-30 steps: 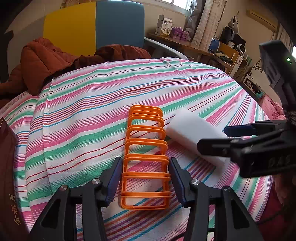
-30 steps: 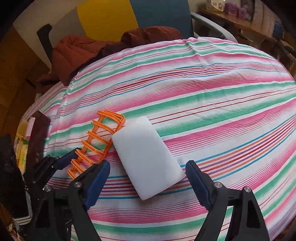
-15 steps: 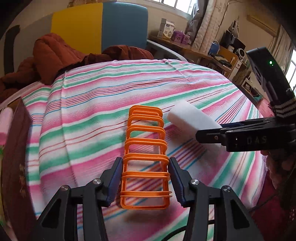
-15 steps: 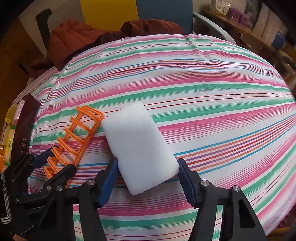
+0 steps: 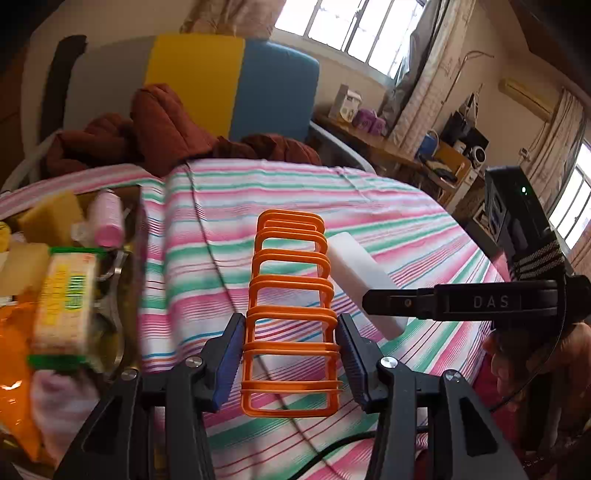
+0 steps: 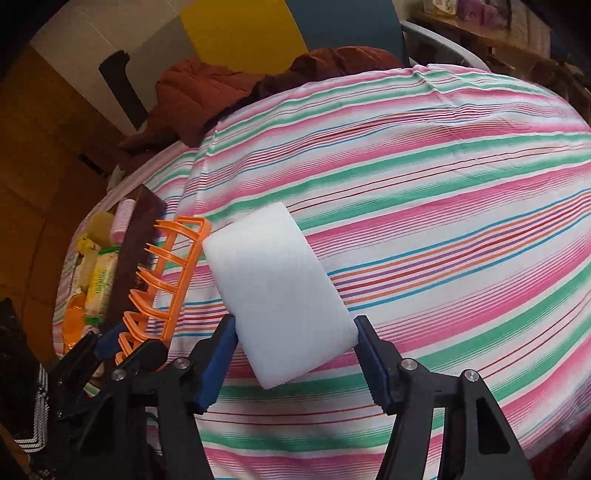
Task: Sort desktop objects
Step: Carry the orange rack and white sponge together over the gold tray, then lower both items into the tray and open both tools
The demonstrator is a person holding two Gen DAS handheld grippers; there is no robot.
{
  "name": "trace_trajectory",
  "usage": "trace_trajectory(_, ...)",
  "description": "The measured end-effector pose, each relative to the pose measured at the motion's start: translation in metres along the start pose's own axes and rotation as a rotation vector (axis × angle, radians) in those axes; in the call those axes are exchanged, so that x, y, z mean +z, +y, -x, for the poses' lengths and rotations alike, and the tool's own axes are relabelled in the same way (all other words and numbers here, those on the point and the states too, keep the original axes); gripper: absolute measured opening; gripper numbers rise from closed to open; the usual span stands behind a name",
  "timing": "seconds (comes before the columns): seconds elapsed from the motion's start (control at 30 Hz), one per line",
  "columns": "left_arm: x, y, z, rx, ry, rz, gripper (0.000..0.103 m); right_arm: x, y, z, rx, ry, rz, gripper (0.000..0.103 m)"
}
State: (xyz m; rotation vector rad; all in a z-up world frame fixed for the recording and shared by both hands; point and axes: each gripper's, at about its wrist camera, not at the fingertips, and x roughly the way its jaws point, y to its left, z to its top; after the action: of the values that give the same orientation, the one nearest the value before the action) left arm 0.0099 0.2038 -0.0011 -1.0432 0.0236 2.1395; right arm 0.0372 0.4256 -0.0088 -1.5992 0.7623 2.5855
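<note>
Brown box — sponges, packets inside

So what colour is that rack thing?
Orange: the rack, held in the left gripper, shows best in the left wrist view.

This was a lived-in room of a home, a bedroom or bedsit by its look. The landmark was a bed under a pink, green and white striped sheet. Behind it stood a yellow-and-blue padded headboard, with a rust-brown quilted garment heaped at its foot. Right of the bed ran a cluttered wooden desk carrying small boxes and gadgets. Above that desk hung curtained windows, and a wall air conditioner sat higher still.
</note>
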Motion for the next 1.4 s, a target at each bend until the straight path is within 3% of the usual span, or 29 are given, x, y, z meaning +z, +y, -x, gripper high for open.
trace_trajectory(0.37, -0.009, 0.065, 0.093, 0.097, -0.138, 0.048, 0.050, -0.025, 0.108, -0.004, 0.217, 0.032, 0.029, 0.064)
trace_trajectory(0.57, -0.012, 0.111, 0.116, 0.188, -0.153, 0.103, 0.050, -0.030, 0.174, -0.032, 0.283, 0.081, 0.068, 0.066)
trace_trajectory(0.7, -0.017, 0.135, 0.118, 0.209, -0.126, 0.142, 0.050, -0.034, 0.187, -0.052, 0.226, 0.103, 0.068, 0.071)
trace_trajectory(0.83, -0.025, 0.142, 0.120, 0.201, -0.120, 0.149, 0.050, -0.039, 0.189, -0.043, 0.154, 0.050, 0.117, 0.074)
trace_trajectory(0.9, -0.027, 0.144, 0.119, 0.203, -0.119, 0.150, 0.050, -0.040, 0.188, -0.036, 0.149, 0.024, 0.136, 0.082)
trace_trajectory(1.03, -0.031, 0.154, 0.127, 0.202, -0.135, 0.196, 0.050, -0.042, 0.187, -0.030, 0.152, 0.024, 0.152, 0.083)
trace_trajectory(1.07, -0.030, 0.157, 0.128, 0.208, -0.137, 0.204, 0.050, -0.043, 0.188, -0.029, 0.151, 0.023, 0.169, 0.077)
trace_trajectory(1.1, -0.030, 0.160, 0.131, 0.212, -0.141, 0.211, 0.050, -0.045, 0.193, -0.030, 0.149, 0.028, 0.208, 0.060)
trace_trajectory(1.17, -0.030, 0.165, 0.135, 0.214, -0.153, 0.226, 0.050, -0.049, 0.206, -0.035, 0.123, 0.061, 0.292, 0.040)
trace_trajectory(1.27, -0.030, 0.171, 0.141, 0.224, -0.157, 0.248, 0.050, -0.055, 0.216, -0.059, 0.093, 0.119, 0.319, 0.040)
trace_trajectory(1.37, -0.031, 0.176, 0.145, 0.238, -0.152, 0.252, 0.050, -0.065, 0.218, -0.080, 0.164, 0.221, 0.270, 0.040)
trace_trajectory(1.4, -0.032, 0.177, 0.147, 0.242, -0.151, 0.252, 0.050, -0.068, 0.220, -0.077, 0.162, 0.215, 0.271, 0.040)
